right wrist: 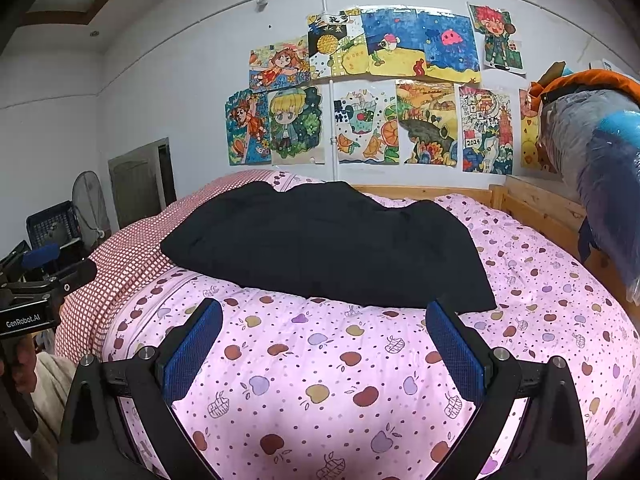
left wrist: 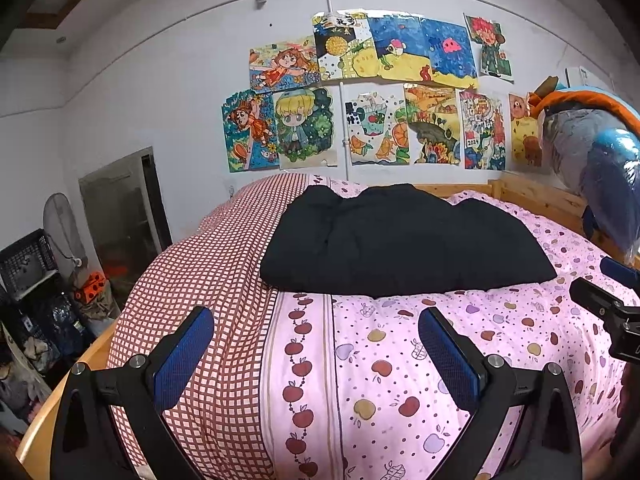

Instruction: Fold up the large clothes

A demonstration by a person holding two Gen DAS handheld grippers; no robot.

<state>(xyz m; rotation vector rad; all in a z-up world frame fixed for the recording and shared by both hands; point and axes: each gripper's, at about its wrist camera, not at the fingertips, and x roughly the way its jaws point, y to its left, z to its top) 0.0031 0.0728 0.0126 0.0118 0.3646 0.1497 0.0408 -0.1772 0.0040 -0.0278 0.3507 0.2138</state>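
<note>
A black garment (left wrist: pixel 400 244) lies folded into a broad rectangle on the pink apple-print bed cover (left wrist: pixel 400 360). It also shows in the right wrist view (right wrist: pixel 328 244). My left gripper (left wrist: pixel 316 344) is open and empty, held above the cover in front of the garment's near edge. My right gripper (right wrist: pixel 324 340) is open and empty, also short of the garment's near edge. The right gripper shows at the right edge of the left wrist view (left wrist: pixel 616 304); the left one shows at the left edge of the right wrist view (right wrist: pixel 36 292).
A red-checked cover (left wrist: pixel 192 280) lies on the bed's left side. A wooden bed frame (left wrist: pixel 540 196) runs behind, with plastic-bagged bedding (left wrist: pixel 600 160) at the right. Drawings (left wrist: pixel 360 100) hang on the wall. Crates and a fan (left wrist: pixel 60 232) stand at the left.
</note>
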